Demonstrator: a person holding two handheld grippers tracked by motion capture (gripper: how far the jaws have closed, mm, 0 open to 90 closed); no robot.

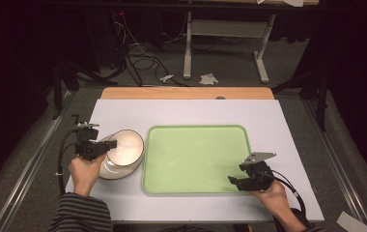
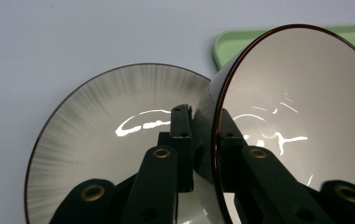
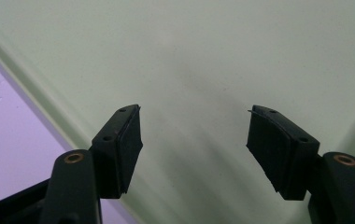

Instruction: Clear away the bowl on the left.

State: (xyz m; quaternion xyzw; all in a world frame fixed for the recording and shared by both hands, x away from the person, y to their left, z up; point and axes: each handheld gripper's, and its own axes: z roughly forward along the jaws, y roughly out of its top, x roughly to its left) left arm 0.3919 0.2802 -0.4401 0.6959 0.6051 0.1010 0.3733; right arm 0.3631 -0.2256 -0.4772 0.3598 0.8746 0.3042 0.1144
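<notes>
Your left gripper is closed on the rim of the tilted bowl, lifted over a plate on the white table. The empty green tray lies just to its right. Your right gripper waits open over the tray's near right corner.

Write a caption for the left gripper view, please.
Left hand-held gripper pinching the rim of a tilted bowl above a plate, beside a green tray.
</notes>
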